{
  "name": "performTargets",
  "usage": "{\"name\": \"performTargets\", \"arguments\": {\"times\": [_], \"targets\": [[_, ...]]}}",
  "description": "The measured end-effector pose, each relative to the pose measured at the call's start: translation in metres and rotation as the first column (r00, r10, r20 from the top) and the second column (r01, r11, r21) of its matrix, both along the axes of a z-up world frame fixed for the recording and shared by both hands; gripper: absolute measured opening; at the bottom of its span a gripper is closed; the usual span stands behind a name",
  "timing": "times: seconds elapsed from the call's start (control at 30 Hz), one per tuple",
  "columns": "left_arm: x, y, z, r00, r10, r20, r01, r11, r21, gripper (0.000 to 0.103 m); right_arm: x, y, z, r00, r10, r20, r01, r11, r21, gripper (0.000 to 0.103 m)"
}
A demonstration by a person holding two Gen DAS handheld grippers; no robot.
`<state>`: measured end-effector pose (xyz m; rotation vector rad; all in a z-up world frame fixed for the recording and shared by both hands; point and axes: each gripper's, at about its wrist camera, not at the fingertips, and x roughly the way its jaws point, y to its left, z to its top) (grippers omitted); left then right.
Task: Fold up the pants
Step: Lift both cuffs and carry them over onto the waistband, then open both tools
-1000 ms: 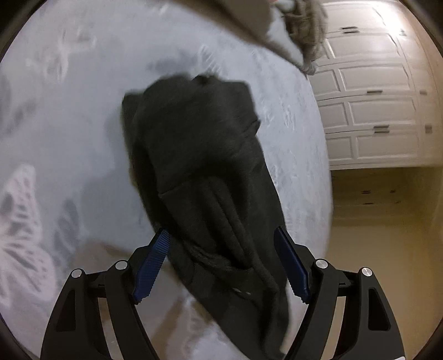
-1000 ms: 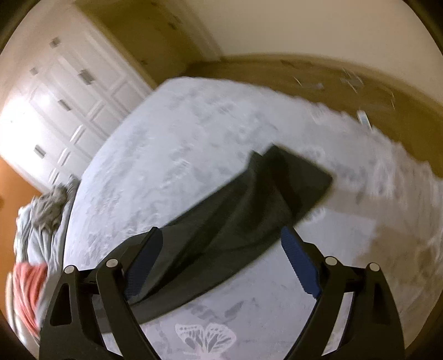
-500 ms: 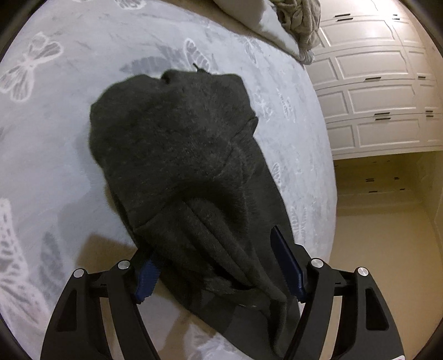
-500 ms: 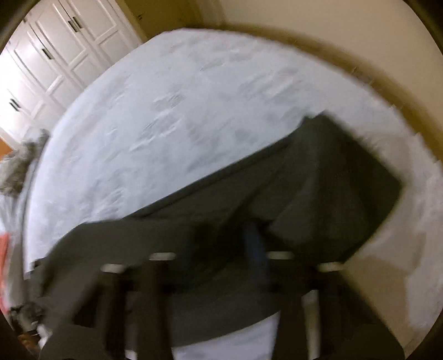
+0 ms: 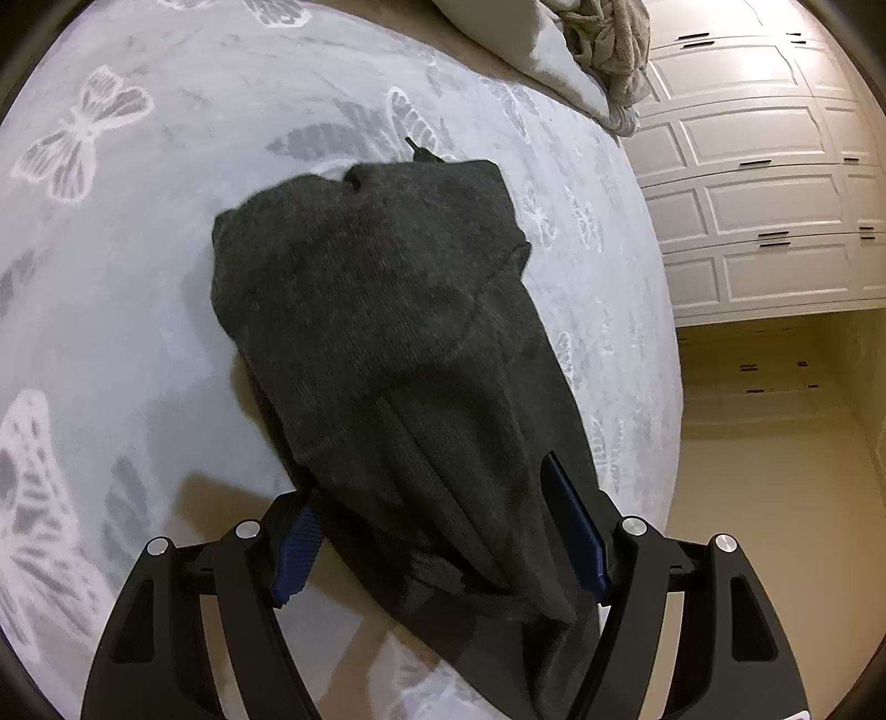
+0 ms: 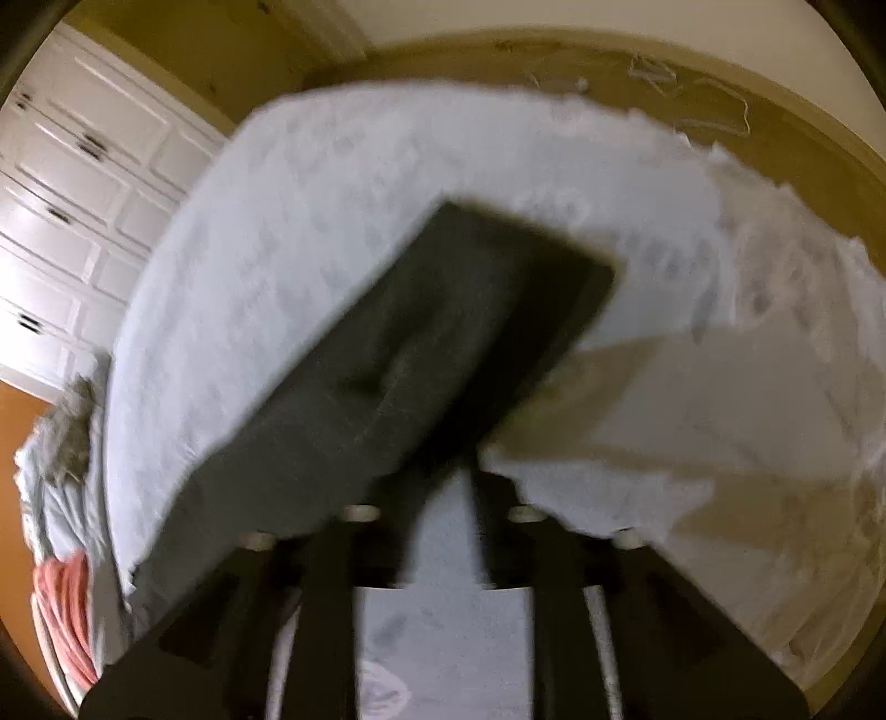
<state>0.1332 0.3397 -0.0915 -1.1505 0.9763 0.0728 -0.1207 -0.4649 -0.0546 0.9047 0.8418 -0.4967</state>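
Dark grey pants [image 5: 387,332] lie on a pale grey bedspread with butterfly prints [image 5: 111,277]. Their near end is bunched up between the blue pads of my left gripper [image 5: 429,482], which is shut on that thick wad; the left pad [image 5: 293,554] is half hidden under cloth. In the blurred right wrist view, one pant leg [image 6: 421,343] stretches diagonally from my right gripper [image 6: 446,471] to a square hem at the upper right. Its jaws are opening: bedspread shows in the narrow gap between the fingers, and the cloth's edge lies at their tips.
White panelled wardrobe doors [image 5: 758,194] stand beyond the bed's right edge, with bare floor [image 5: 775,498] below. A heap of bedding [image 5: 598,50] lies at the far end. An orange-red cloth [image 6: 61,615] sits in the heap at the left. A wooden bed frame [image 6: 720,83] bounds the far side.
The left gripper has pushed further onto the pants, and the cloth is now bunched between its pads. The right gripper dropped onto the pant leg, shut, and its fingers have parted again.
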Motion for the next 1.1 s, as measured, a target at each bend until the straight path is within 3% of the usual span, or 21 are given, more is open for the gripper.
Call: {"name": "performTargets", "arguments": {"times": [0.03, 0.07, 0.27, 0.33, 0.47, 0.57, 0.63, 0.73, 0.8, 0.83, 0.87, 0.9, 0.93, 1.0, 1.03, 1.07, 1.1], "targets": [[0.0, -0.002, 0.0, 1.0, -0.004, 0.003, 0.004, 1.0, -0.007, 0.07, 0.001, 0.001, 0.003, 1.0, -0.006, 0.011, 0.007, 1.0, -0.018, 0.067], [0.0, -0.003, 0.0, 1.0, -0.01, 0.004, 0.01, 1.0, -0.015, 0.07, 0.004, 0.003, 0.005, 1.0, -0.015, 0.007, 0.015, 0.999, -0.04, 0.069], [0.004, -0.016, -0.004, 0.999, -0.052, 0.01, 0.053, 0.998, -0.042, 0.07, 0.027, -0.006, -0.013, 0.998, -0.032, -0.05, 0.031, 0.999, -0.019, 0.067], [0.004, -0.016, -0.002, 0.998, -0.068, 0.021, 0.068, 0.997, -0.031, 0.07, 0.021, -0.005, 0.0, 1.0, -0.028, 0.006, 0.028, 1.0, 0.007, 0.068], [0.005, -0.015, -0.001, 0.996, -0.081, 0.025, 0.082, 0.996, -0.026, 0.07, 0.005, 0.005, 0.024, 0.993, -0.001, 0.115, -0.004, 0.999, 0.043, 0.084], [0.008, -0.018, -0.001, 0.997, -0.082, 0.013, 0.082, 0.997, -0.01, 0.07, 0.003, 0.009, 0.035, 0.987, 0.014, 0.158, -0.022, 0.998, 0.052, 0.084], [0.011, -0.023, 0.0, 0.996, -0.091, 0.004, 0.091, 0.996, 0.012, 0.07, 0.006, 0.01, 0.032, 0.989, 0.011, 0.147, -0.018, 0.999, 0.047, 0.085], [0.019, -0.032, 0.005, 0.995, -0.099, -0.007, 0.099, 0.993, 0.064, 0.07, 0.022, 0.001, 0.01, 0.999, 0.003, 0.041, -0.005, 0.999, 0.04, 0.084], [0.019, -0.033, 0.006, 0.995, -0.098, -0.008, 0.098, 0.992, 0.074, 0.07, 0.028, -0.009, -0.012, 1.0, -0.019, -0.02, 0.019, 0.999, 0.048, 0.072], [0.019, -0.033, 0.005, 0.995, -0.095, -0.007, 0.096, 0.993, 0.072, 0.07, 0.031, -0.012, -0.019, 0.999, -0.029, -0.027, 0.03, 0.999, 0.031, 0.057], [0.02, -0.034, 0.003, 0.996, -0.093, -0.007, 0.093, 0.993, 0.068, 0.07, 0.033, -0.012, -0.017, 1.0, -0.024, -0.008, 0.024, 1.0, -0.014, 0.027], [0.02, -0.033, 0.002, 0.996, -0.091, -0.006, 0.091, 0.994, 0.063, 0.07, 0.036, -0.011, -0.012, 1.0, 0.008, 0.023, -0.007, 1.0, -0.028, 0.01], [0.02, -0.032, 0.001, 0.996, -0.088, -0.006, 0.088, 0.994, 0.057, 0.07, 0.035, -0.009, -0.001, 0.996, 0.021, 0.082, -0.019, 0.999, -0.026, 0.01], [0.018, -0.028, 0.0, 0.996, -0.085, -0.004, 0.085, 0.995, 0.055, 0.07, 0.023, -0.003, 0.041, 0.95, 0.056, 0.308, -0.046, 0.998, -0.04, 0.01], [0.018, -0.027, 0.0, 0.996, -0.084, -0.002, 0.084, 0.995, 0.059, 0.07, 0.014, 0.005, 0.07, 0.895, 0.123, 0.429, -0.081, 0.99, -0.114, 0.01], [0.018, -0.026, 0.0, 0.996, -0.085, -0.003, 0.085, 0.994, 0.064, 0.07, 0.01, 0.012, 0.084, 0.886, 0.169, 0.432, -0.081, 0.973, -0.215, 0.01], [0.017, -0.024, 0.0, 0.996, -0.084, -0.003, 0.084, 0.994, 0.068, 0.07, 0.01, 0.012, 0.081, 0.907, 0.177, 0.382, -0.071, 0.959, -0.276, 0.01]]}}
